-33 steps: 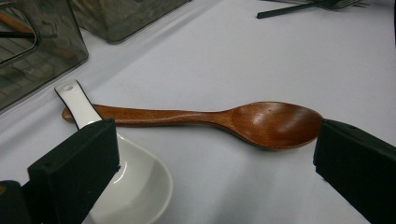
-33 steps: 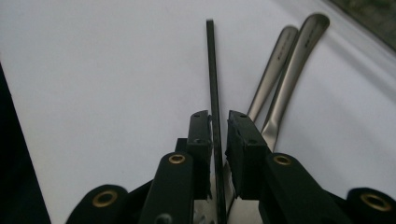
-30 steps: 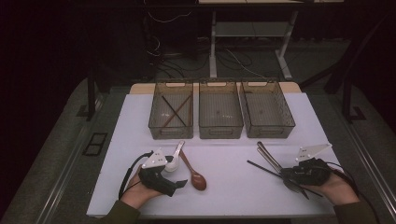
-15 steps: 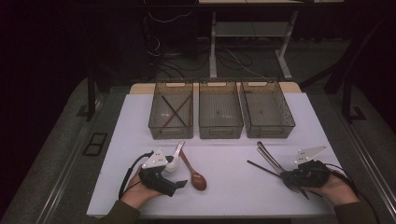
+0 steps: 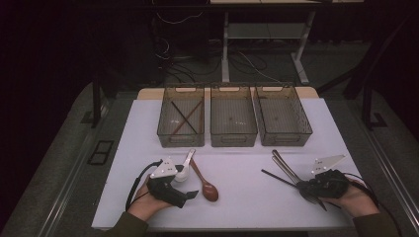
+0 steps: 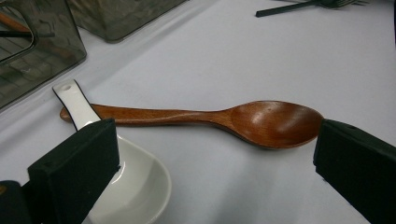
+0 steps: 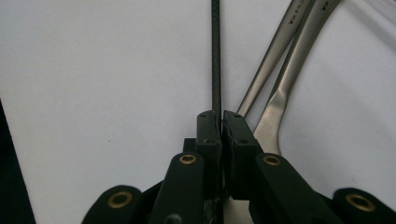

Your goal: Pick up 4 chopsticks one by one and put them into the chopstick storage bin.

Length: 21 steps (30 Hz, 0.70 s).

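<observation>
pinching a thin black fork, the right hand-held gripper is clenched; two steel forks lie just beside it; the left hand-held gripper is held released around a wooden spoon.

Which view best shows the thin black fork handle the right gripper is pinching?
The right gripper view: the black fork handle runs straight up from between the shut jaws of the right gripper. In the high view it is a thin dark line. The left gripper view catches it far off.
</observation>
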{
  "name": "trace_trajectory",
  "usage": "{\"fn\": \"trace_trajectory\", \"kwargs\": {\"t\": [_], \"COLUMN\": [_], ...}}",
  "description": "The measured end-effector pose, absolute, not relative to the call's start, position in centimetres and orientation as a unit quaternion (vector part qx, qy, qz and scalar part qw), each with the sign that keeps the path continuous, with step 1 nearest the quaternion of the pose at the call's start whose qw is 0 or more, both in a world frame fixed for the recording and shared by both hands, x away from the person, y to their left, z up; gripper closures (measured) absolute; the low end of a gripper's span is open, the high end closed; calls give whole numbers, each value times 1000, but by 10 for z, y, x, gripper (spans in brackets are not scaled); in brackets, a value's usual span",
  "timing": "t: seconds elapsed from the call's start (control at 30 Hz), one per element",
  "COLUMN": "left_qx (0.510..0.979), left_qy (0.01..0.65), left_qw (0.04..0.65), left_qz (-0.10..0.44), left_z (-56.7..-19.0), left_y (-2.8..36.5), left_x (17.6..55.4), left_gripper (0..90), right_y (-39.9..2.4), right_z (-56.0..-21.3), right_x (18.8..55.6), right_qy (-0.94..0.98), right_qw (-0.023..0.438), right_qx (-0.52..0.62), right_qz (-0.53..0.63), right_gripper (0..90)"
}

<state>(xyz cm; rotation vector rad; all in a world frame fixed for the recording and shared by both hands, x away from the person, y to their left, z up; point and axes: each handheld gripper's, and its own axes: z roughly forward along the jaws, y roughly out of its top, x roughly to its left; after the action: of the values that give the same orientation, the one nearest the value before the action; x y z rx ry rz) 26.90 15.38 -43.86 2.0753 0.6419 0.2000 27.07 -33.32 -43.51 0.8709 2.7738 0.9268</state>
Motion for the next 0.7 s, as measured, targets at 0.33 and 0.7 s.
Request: {"fn": "trace_trajectory", "kwargs": {"t": [0.33, 0.7], "left_qx": [844, 845], "left_qy": [261, 259], "left_qw": [462, 460], "left_qz": [81, 81], "left_z": [-439, -439], "left_y": [154, 153], "left_x": [269, 269], "left_gripper": [0, 0], "right_y": [-336, -333], "right_z": [-431, -424], "right_x": [272, 272], "right_qy": [900, 895], "right_qw": [45, 48], "right_qx": [291, 289], "right_qz": [320, 335], "right_gripper": [850, 850]}}
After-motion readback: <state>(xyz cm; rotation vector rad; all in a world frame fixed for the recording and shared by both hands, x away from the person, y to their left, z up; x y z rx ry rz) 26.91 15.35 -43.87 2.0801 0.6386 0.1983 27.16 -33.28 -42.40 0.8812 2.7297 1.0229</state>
